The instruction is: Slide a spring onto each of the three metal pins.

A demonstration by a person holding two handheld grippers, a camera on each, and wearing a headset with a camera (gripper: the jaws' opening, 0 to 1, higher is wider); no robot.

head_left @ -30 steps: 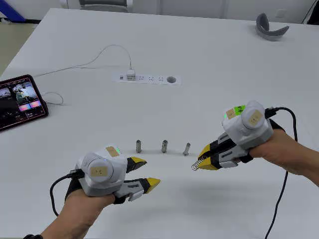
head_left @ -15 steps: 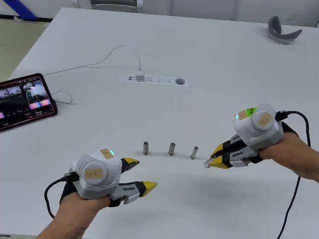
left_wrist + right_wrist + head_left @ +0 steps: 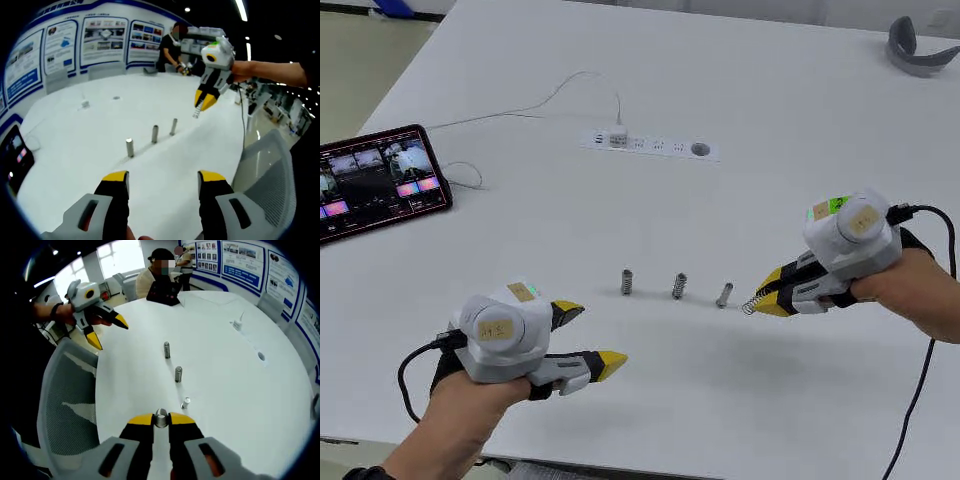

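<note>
Nearest us, the left claw (image 3: 592, 335) hangs wide and empty over the surface (image 3: 720, 400), well apart from the action. The right claw (image 3: 767, 297) is pinched on the last spring (image 3: 751, 304), the coil poking past the tips with its axis slanting toward 8 o'clock. The bare pin (image 3: 724, 294) stands upright just beside it at 9 o'clock, so I'd say the spring needs tipping vertical. Further along, the middle pin (image 3: 679, 286) and end pin (image 3: 627, 282) already wear springs.
</note>
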